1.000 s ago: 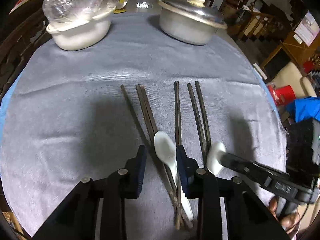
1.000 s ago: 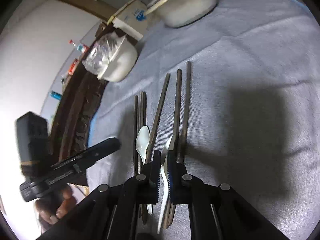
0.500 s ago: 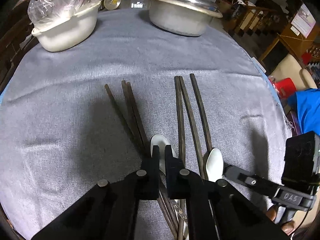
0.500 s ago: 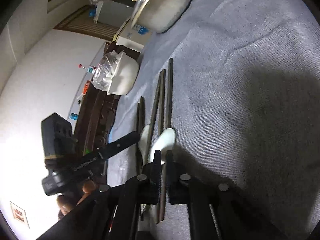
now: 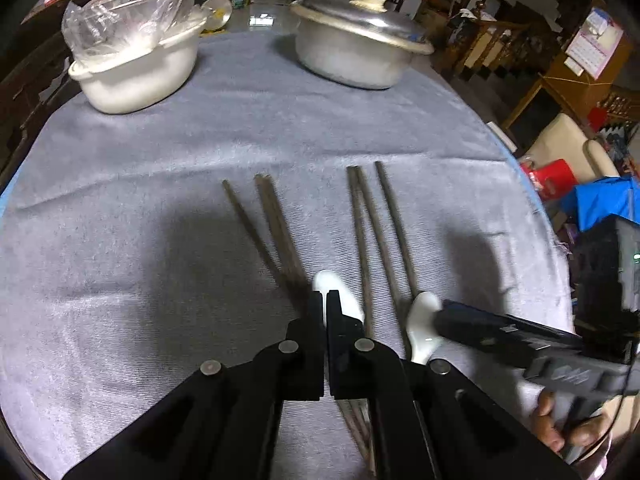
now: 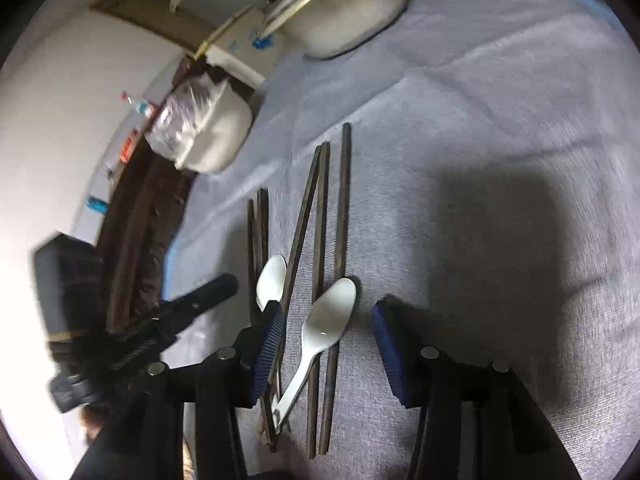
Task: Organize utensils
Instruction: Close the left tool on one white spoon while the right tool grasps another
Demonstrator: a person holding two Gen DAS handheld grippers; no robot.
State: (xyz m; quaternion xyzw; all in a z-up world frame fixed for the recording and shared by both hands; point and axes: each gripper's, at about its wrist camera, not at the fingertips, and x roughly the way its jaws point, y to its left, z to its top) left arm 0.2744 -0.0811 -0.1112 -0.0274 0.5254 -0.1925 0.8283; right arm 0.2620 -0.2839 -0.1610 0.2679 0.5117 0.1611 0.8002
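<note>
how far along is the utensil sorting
Little looks done: chopsticks lie loose, some crossing, on the cloth. Nothing is held: right gripper open around one white spoon, left gripper shut by the other spoon. Left: separating spoons, pairing chopsticks.

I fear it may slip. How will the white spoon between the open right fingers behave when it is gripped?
The spoon looks glossy, so probably slippery under the right gripper. It looks thin and light, likely stiff plastic. Its handle lies across the chopsticks, so it may rock or disturb them.

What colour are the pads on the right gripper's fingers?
Blue pads, best seen in the right wrist view.
</note>
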